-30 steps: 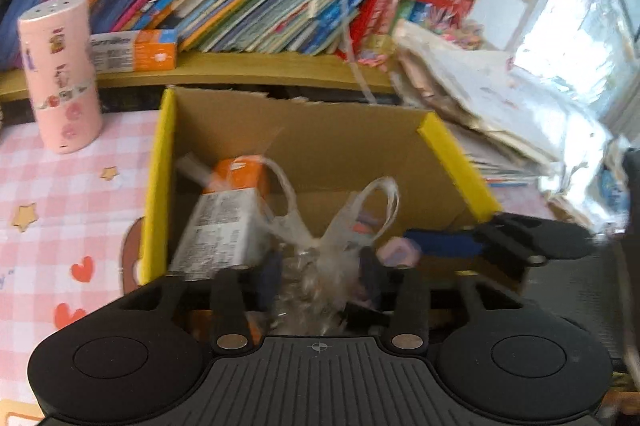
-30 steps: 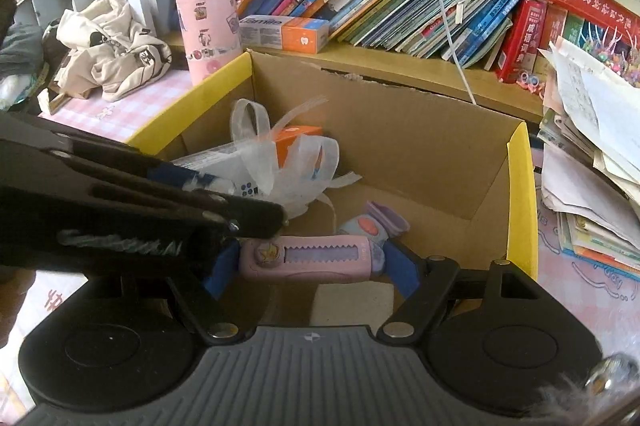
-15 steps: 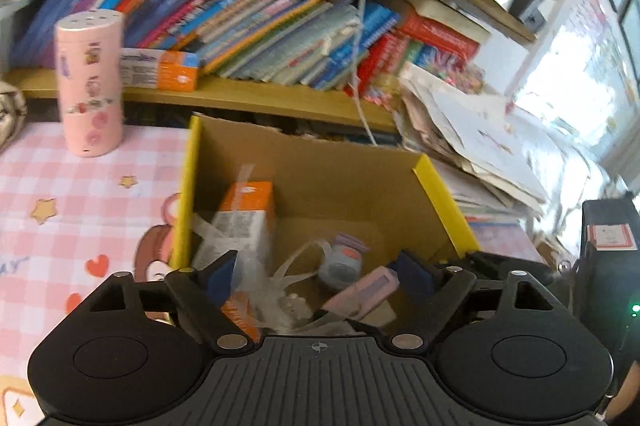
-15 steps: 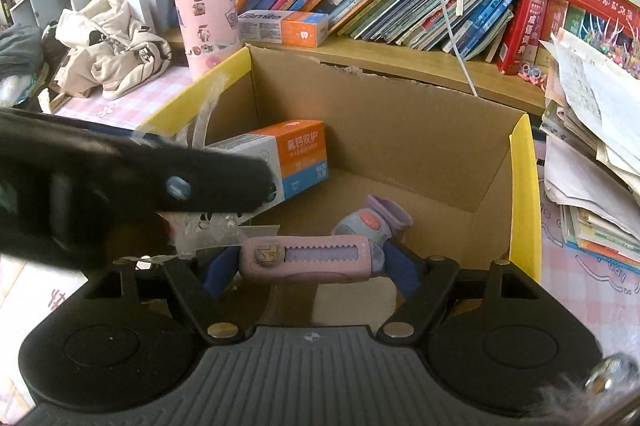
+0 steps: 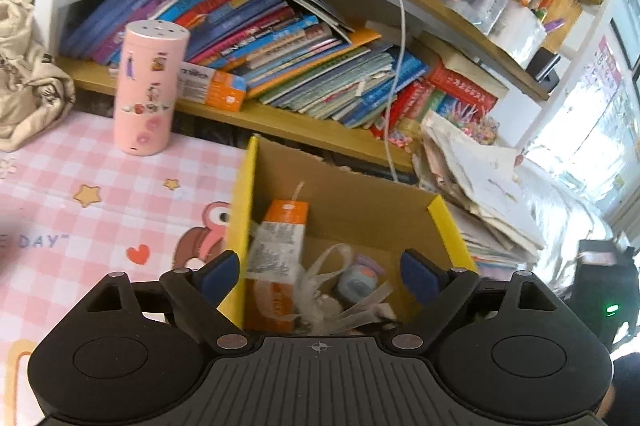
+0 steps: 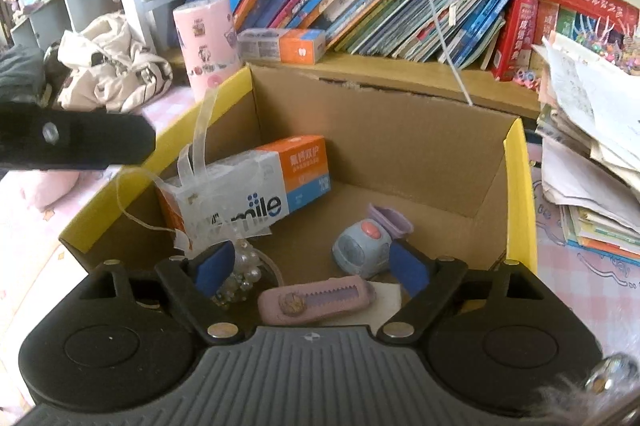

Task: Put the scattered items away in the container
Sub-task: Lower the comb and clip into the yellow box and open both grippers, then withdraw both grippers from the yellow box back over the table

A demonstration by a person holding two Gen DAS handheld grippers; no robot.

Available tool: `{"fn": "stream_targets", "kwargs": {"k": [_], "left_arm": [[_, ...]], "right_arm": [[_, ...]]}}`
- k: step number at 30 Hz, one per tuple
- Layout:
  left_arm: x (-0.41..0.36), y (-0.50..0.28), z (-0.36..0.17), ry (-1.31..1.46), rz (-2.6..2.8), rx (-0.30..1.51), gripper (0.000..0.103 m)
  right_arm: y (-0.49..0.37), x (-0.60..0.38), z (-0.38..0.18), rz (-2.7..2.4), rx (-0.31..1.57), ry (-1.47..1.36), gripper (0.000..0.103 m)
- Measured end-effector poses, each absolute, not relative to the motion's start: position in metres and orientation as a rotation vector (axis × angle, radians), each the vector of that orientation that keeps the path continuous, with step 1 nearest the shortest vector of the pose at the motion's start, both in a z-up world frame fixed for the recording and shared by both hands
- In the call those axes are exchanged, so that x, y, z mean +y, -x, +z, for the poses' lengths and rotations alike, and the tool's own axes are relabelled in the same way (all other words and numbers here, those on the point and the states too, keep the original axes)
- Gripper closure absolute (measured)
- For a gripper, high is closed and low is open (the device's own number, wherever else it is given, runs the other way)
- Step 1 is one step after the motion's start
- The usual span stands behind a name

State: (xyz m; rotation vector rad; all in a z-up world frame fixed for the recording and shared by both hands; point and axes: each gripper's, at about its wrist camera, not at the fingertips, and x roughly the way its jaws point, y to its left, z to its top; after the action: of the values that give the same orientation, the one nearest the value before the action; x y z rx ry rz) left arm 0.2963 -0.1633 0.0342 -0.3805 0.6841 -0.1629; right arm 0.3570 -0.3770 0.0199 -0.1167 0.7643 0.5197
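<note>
You see a brown cardboard box point(image 6: 400, 141) with yellow flap edges. Inside it: a white, orange and blue carton point(image 6: 256, 193), a pink cutter point(image 6: 316, 300) with a lilac slider, a pale blue gadget point(image 6: 362, 250) with an orange button. The tablecloth point(image 5: 80, 193) is pink-and-white check with yellow stars and red hearts.

Both views are being lit by daylight. In the left wrist view the window point(image 5: 592, 129) at the right edge is being blown out to white glare, and the paper stack point(image 5: 480, 185) beside it is being washed pale. Straight lines, such as the bookshelf point(image 5: 280, 121), are being bent by fisheye distortion, more strongly toward the edges. The pink tablecloth point(image 6: 24, 226) at the left of the right wrist view is being overexposed. Soft shadow is being cast inside the cardboard box point(image 6: 400, 145).
</note>
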Motion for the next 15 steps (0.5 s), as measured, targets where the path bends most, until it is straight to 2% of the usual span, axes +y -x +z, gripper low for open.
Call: {"fn": "stream_targets", "kwargs": {"k": [11, 15], "left_arm": [[-0.152, -0.271, 0.036, 0.359, -0.085, 0.647, 0.013], [-0.150, -0.262, 0.036, 0.361, -0.047, 0.632, 0.010]], "right_arm": [[-0.323, -0.383, 0.047, 0.485, 0.565, 0.148, 0.015], [-0.309, -0.384, 0.055, 0.478, 0.512, 0.142, 0.015]]}}
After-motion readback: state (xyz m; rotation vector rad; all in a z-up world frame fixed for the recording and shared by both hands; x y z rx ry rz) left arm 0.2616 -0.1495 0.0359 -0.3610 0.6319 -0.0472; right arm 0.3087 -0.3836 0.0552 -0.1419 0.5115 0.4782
